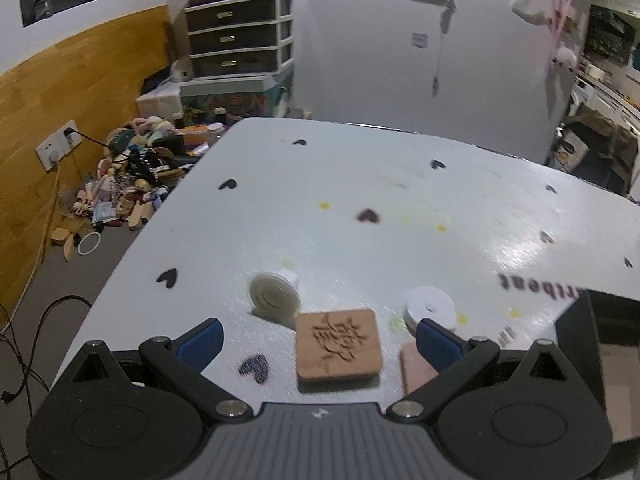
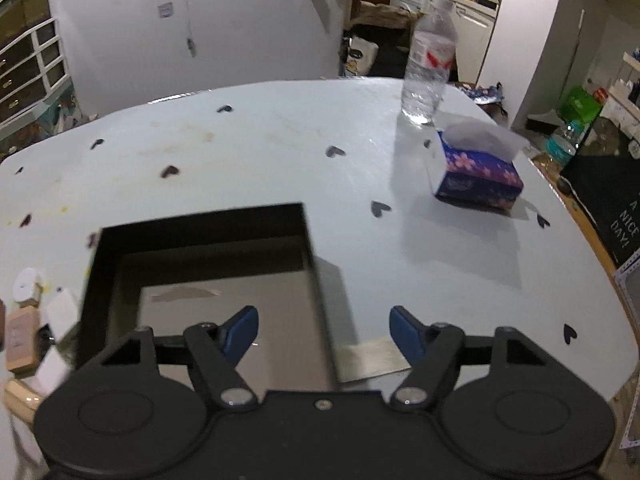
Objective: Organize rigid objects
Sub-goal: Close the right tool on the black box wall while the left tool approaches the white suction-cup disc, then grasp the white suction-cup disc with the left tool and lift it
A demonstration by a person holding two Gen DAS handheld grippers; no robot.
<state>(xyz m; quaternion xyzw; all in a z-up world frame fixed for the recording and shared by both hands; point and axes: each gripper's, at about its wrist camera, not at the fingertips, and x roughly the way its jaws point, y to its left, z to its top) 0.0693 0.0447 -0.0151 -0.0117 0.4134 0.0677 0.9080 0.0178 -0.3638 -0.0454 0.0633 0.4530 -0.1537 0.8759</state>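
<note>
Below the right tool point(image 2: 323, 330), whose jaws stand wide and hold nothing, sits a black open box point(image 2: 200, 228) with only a bare grey floor showing inside. Beyond it on the desk point(image 2: 280, 152) are a blue floral tissue box point(image 2: 478, 178) and a red-labelled water bottle point(image 2: 430, 60). The left tool point(image 1: 318, 338), also wide and empty, frames a square wooden block point(image 1: 337, 350) carved with a Chinese character, between a cream spiral disc point(image 1: 275, 296) and a white round puck point(image 1: 430, 307).

Wooden tile point(image 1: 337, 344) between two discs point(image 1: 274, 295)
</note>
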